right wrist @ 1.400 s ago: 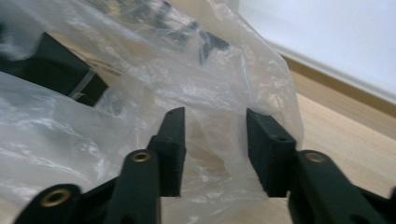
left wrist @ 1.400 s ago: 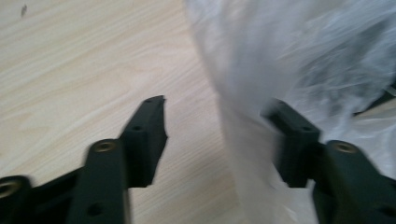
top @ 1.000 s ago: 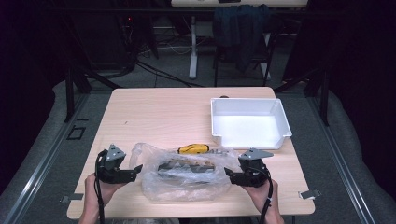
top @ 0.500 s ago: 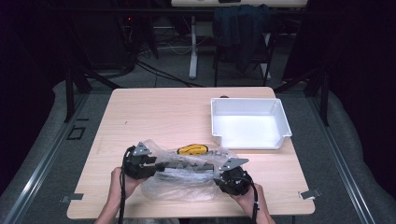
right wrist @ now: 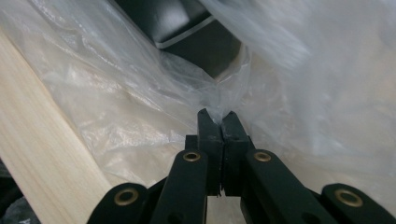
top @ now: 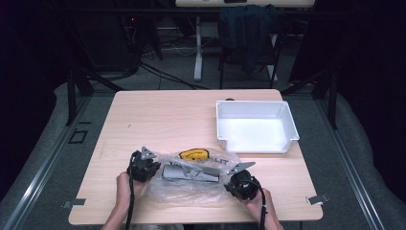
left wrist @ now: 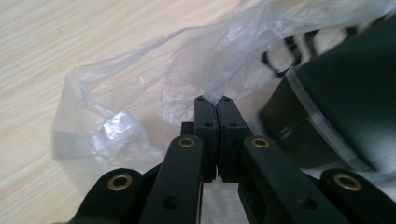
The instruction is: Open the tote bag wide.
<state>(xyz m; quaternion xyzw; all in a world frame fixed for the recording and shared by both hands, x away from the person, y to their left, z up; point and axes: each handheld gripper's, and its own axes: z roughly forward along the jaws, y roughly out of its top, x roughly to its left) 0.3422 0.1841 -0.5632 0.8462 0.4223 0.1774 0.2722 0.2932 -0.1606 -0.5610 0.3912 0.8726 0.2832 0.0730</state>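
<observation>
High view – tongs [top: 152, 168] (both) now pinch bag [top: 191, 184]

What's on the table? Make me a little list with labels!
table: light wood
bag: clear plastic bag, crumpled, near the front edge
inside bag: dark grey tool
behind bag: yellow-and-black handle
bin: white bin, far right, empty
left claw: shut, pinching the bag's plastic
right claw: shut, pinching the bag's plastic
</observation>
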